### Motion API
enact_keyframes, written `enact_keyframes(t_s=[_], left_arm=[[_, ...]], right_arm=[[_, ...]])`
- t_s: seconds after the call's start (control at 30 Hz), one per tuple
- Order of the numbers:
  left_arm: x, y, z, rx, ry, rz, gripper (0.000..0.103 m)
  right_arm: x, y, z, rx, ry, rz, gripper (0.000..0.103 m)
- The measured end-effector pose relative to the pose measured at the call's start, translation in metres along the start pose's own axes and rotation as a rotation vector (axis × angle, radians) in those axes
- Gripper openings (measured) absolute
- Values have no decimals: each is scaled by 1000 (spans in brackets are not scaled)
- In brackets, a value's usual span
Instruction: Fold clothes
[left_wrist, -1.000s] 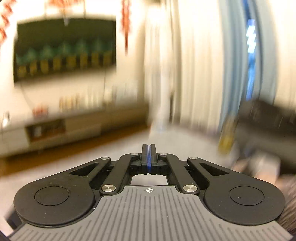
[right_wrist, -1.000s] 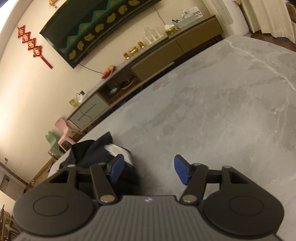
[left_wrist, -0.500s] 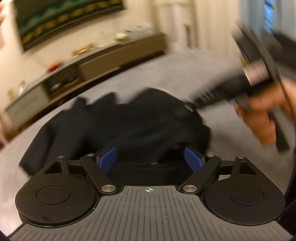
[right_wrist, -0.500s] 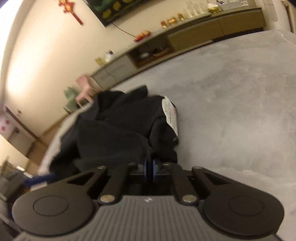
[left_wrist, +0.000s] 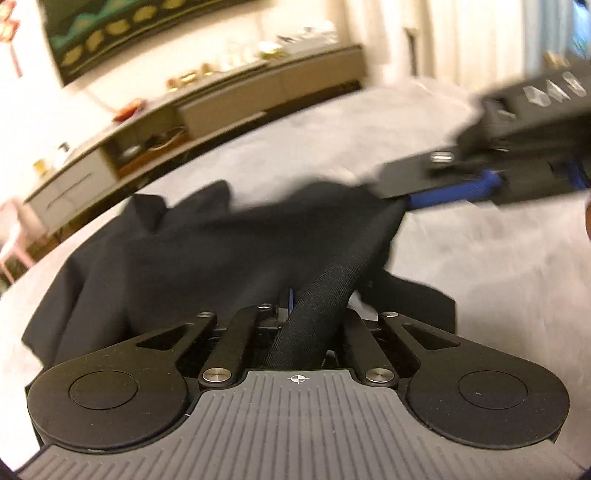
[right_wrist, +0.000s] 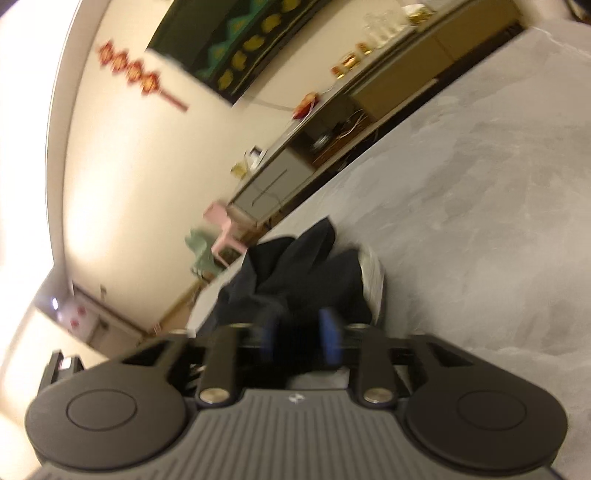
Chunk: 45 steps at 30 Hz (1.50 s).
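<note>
Since a moment ago the left gripper (left_wrist: 291, 299) has dropped from facing the far wall down onto the black garment (left_wrist: 207, 251), and its jaws, which stood wide half a second back, are now clamped on a thick rolled edge of the cloth that runs up and to the right from between them. That garment lies crumpled on the grey bed surface (left_wrist: 480, 266), spread mostly to the left and ahead of the left gripper, with a pale label (right_wrist: 371, 273) showing at its right side in the right wrist view. The right gripper (right_wrist: 299, 341) sits at the garment's near edge, seen side-on in the left view at the upper right; its blue pads (right_wrist: 329, 341) are blurred and its jaws are opening, with dark cloth between them, though I cannot tell whether they press on it. Beyond the bed stands a long low sideboard (left_wrist: 229, 99) against a cream wall, a dark green and yellow hanging (right_wrist: 236, 48) above it, and a pink chair (right_wrist: 223, 229) off to the left.
</note>
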<state>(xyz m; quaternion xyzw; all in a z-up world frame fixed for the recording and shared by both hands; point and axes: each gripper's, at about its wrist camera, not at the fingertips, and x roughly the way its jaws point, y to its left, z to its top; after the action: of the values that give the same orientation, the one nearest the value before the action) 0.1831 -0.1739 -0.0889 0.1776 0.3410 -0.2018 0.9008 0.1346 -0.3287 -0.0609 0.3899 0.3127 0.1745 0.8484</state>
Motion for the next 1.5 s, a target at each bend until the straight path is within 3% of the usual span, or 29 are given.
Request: enact_keyframes(t_s=[0.07,0.17,0.3,0.47,0.53,0.57,0.63,0.7,0.77,0.8,0.83,0.9,1.0,1.1,1.2,1.3,1.33,1.37,1.4,1.47,1.5], left_arm=[[-13,21,3,-63,-18,18,0],[-33,62,4,-131,-29,73,0],[-42,98,10,-202,-22,129,0],[-50,150,1,-278,-21,203,0],[-58,172,-5,-309,-20,234,0],[-60,182,-9,-326,-17,253,0],[-57,212,-20,-377,6,292,0],[-50,244,-37,-448,52,328,0],[-38,279,-61,-575,123,290,3],[-37,291,-73,-646,150,275,16],[-43,298,-83,-713,149,278,19],[-69,292,-93,-759,76,303,33],[-115,251,-90,-724,-59,377,46],[-129,196,-63,-562,-129,251,62],[-92,159,-32,-391,-86,225,78],[-43,125,-9,-242,-12,265,81],[-24,113,-4,-193,27,291,81],[-6,106,-1,-150,61,317,73],[7,106,-1,-126,84,327,41],[27,108,0,-99,123,329,0],[27,111,2,-109,117,316,0]], right_arm=[[-3,-3,2,12,-24,-22,47],[1,1,0,-30,-39,-94,59],[26,17,-19,-207,5,-256,72],[63,34,-52,-380,115,-307,73],[72,44,-67,-454,148,-306,42],[75,50,-73,-487,165,-297,5],[76,63,-85,-549,181,-255,1],[69,81,-97,-598,184,-135,1],[64,97,-108,-646,187,-52,1],[62,104,-113,-670,188,-29,1],[63,105,-116,-677,196,-36,1],[68,105,-119,-690,210,-66,2],[75,101,-123,-699,227,-138,3],[84,92,-120,-675,244,-176,5],[89,88,-119,-662,253,-209,11],[89,86,-117,-652,243,-228,12],[89,86,-115,-649,239,-234,12],[87,83,-114,-642,234,-241,13],[87,82,-112,-634,233,-247,13],[87,79,-109,-625,233,-260,13],[88,77,-108,-620,233,-267,13]])
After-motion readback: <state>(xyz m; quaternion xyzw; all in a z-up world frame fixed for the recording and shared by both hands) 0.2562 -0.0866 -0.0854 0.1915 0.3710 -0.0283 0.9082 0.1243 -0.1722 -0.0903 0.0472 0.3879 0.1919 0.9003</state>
